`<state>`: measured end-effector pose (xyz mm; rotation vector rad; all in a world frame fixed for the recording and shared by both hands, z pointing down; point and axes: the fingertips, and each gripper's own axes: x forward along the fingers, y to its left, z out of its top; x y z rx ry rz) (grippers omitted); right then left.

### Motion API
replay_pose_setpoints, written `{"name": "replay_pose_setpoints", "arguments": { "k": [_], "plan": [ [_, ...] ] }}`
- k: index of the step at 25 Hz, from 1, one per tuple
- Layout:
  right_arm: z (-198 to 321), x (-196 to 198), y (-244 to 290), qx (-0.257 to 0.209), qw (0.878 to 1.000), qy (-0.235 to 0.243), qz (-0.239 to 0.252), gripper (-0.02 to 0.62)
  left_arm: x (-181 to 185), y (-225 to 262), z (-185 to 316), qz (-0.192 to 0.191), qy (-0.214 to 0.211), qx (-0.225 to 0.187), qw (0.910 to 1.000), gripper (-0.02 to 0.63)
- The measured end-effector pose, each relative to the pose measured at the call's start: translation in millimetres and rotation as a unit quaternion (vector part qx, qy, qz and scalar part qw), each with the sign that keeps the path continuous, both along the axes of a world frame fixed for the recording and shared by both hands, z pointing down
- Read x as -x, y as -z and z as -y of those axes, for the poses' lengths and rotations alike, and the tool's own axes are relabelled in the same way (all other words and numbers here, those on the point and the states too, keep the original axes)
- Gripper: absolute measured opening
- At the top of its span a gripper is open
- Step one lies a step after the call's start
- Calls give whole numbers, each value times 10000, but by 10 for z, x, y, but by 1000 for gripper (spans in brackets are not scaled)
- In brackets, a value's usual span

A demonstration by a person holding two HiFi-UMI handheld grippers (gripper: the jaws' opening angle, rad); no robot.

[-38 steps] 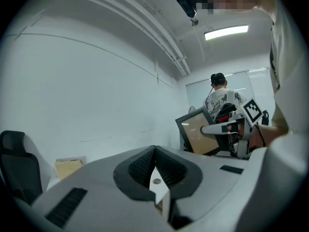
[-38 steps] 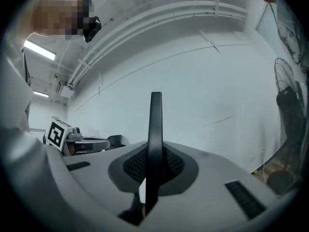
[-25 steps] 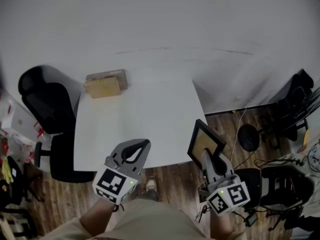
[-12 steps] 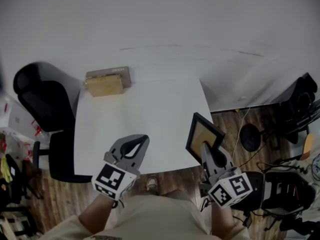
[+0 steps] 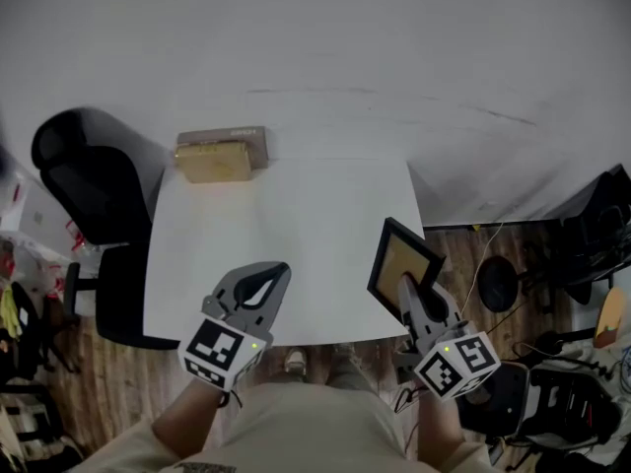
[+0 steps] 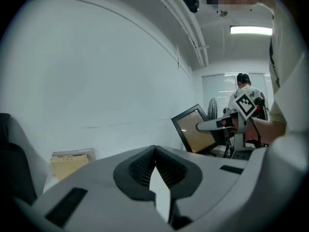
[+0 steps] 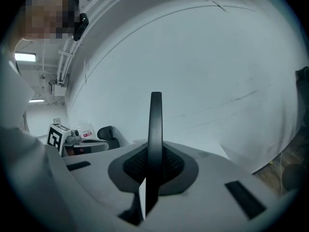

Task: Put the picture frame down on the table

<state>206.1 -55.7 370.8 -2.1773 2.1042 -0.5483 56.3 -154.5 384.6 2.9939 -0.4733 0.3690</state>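
Observation:
A black picture frame (image 5: 405,267) with a tan face is held upright and tilted over the right edge of the white table (image 5: 296,225). My right gripper (image 5: 409,296) is shut on its lower edge. In the right gripper view the picture frame (image 7: 155,129) shows edge-on as a thin black bar between the jaws. My left gripper (image 5: 258,291) hovers over the table's near edge, shut with nothing in it. From the left gripper view the picture frame (image 6: 195,129) stands to the right, with the right gripper (image 6: 212,125) clamped on it.
A tan cardboard box (image 5: 219,156) lies at the table's far left corner. A black office chair (image 5: 94,205) stands to the left of the table. Cables and dark gear (image 5: 552,382) sit on the wood floor to the right. A white wall runs behind the table.
The right gripper has carried the frame a little further in over the table's right edge. Both grippers keep their grip state; the view has shifted slightly.

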Motion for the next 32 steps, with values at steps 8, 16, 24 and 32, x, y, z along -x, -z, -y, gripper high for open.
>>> {"name": "replay_pose_setpoints", "arguments": {
  "k": [8, 16, 24, 32],
  "plan": [
    [434, -243, -123, 148, 9973, 691, 191, 34, -113, -12, 244, 95, 704, -47, 9975, 21],
    [900, -422, -222, 249, 9886, 1467, 236, 34, -189, -43, 426, 215, 1446, -39, 9892, 21],
    [1321, -345, -243, 275, 9734, 2245, 351, 34, -134, -74, 541, 392, 2033, 53, 9783, 21],
    [1435, -168, -406, 452, 9628, 2612, 529, 34, 35, -100, 545, 490, 2434, 93, 9686, 21]
  ]
}}
